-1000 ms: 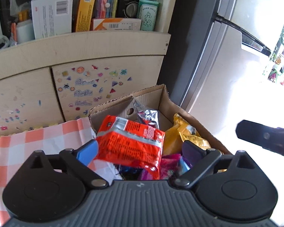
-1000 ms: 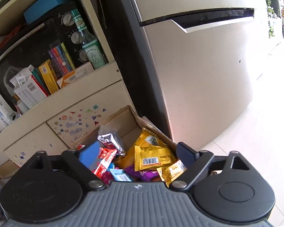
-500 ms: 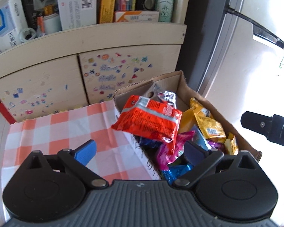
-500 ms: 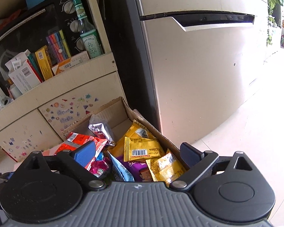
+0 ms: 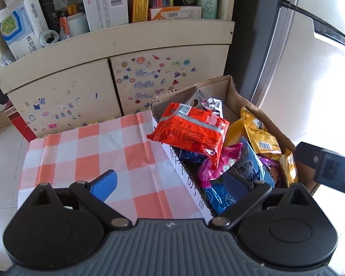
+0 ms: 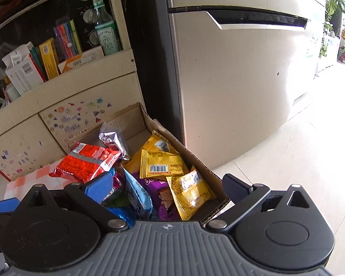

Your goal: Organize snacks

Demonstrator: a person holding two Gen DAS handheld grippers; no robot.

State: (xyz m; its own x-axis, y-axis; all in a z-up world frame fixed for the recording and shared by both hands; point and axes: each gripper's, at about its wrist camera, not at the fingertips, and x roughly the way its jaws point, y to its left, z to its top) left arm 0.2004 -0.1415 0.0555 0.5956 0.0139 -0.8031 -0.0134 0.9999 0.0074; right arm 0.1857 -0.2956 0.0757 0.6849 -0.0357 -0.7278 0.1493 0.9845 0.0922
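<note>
Snack packets (image 5: 191,133) in box (image 5: 232,92), cloth (image 5: 85,151) left.

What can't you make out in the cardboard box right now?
- Left wrist view: dark blue packets mostly hidden under the red foil packet.
- Right wrist view: purple cartoon packet partly covered by yellow packets; its lower end is cut off by the claw body.
- Box floor: buried in both views.

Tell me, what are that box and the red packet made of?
The box looks like plain brown corrugated cardboard: fluted ridges show along its torn top edge. The red packet seems to be glossy plastic film, maybe foil-lined, judging by its crinkles, shine and crimped end.
</note>
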